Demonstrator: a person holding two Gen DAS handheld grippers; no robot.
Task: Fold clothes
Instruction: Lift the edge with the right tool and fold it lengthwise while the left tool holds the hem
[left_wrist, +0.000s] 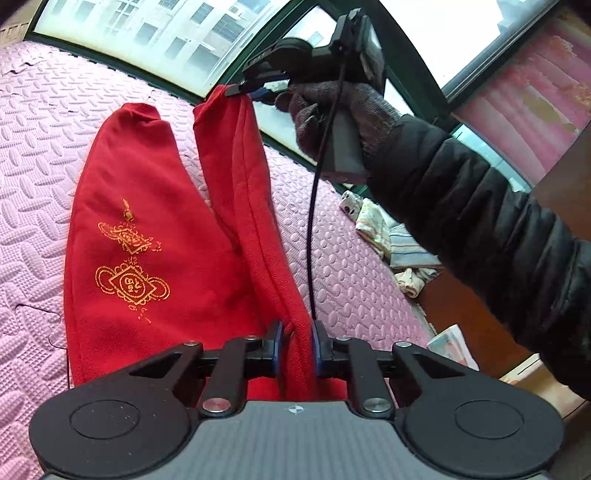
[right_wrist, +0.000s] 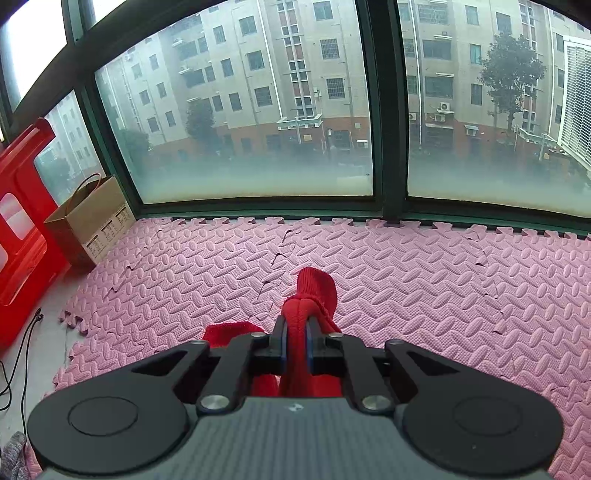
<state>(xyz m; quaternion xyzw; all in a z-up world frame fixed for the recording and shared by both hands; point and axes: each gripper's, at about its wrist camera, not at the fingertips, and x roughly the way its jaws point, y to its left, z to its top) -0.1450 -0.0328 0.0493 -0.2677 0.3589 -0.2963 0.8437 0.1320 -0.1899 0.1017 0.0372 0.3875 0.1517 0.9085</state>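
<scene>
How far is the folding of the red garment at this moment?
Early stage. Done: both grippers have hold of the red garment. In hand: the left gripper is shut on one part, and the right gripper lifts a cuff-like end above the pink mat. Left: no finished fold shows; the part with the gold print lies flat. The small clothes beside the mat wait untouched.

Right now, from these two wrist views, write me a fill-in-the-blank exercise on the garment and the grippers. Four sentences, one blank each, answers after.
1. Both grippers are shut on the same ____ garment.
2. The pattern printed on it is ____ in colour.
3. The garment hangs over a ____ foam mat.
4. In the left wrist view, the hand that holds the right gripper wears a knitted ____.

Missing words: red; gold; pink; glove
</scene>
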